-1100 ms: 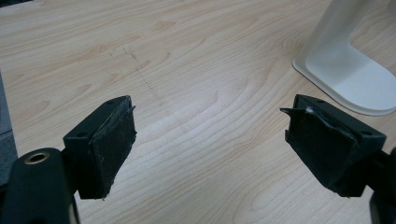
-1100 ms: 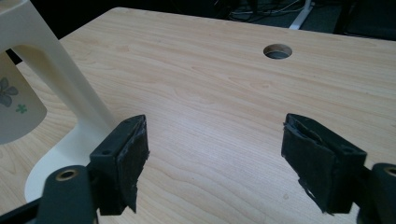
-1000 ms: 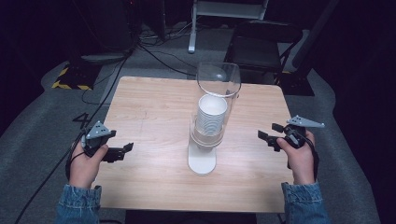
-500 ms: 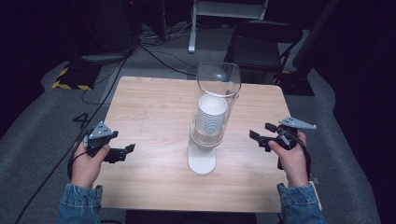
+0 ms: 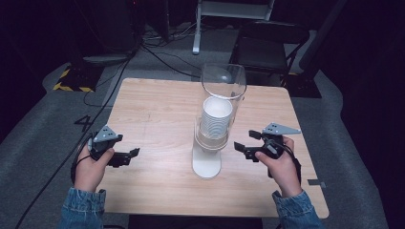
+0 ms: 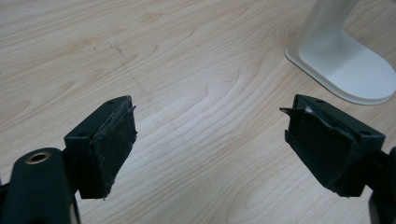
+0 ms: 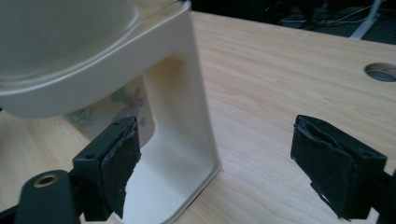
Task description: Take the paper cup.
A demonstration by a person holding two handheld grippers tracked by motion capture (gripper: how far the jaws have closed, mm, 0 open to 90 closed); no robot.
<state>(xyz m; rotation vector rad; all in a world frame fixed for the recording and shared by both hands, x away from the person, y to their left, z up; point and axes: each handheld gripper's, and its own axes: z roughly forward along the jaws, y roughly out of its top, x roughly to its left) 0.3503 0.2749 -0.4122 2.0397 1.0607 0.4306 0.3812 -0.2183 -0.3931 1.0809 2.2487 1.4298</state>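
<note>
A cup dispenser (image 5: 212,138) stands mid-table: a clear tube (image 5: 223,81) over a stack of white paper cups (image 5: 216,117), on a white base (image 5: 207,164). My right gripper (image 5: 246,141) hovers just right of it, open; its jaws have just been opening, with nothing between them. In the right gripper view its pads (image 7: 119,163) frame the white stand (image 7: 187,121), and a flower-printed cup (image 7: 112,107) hangs under the collar. My left gripper (image 5: 131,155) stays open, low over the wood left of the base (image 6: 345,65), holding nothing (image 6: 210,140).
The wooden table (image 5: 157,105) has bare room on both sides of the dispenser. A round cable hole (image 7: 380,72) lies in the tabletop beyond the right jaw. A dark chair (image 5: 267,43) and floor cables (image 5: 157,47) sit behind the table.
My right gripper has moved left toward the dispenser, and its jaws look wider apart. The left hand and the dispenser have not moved.
</note>
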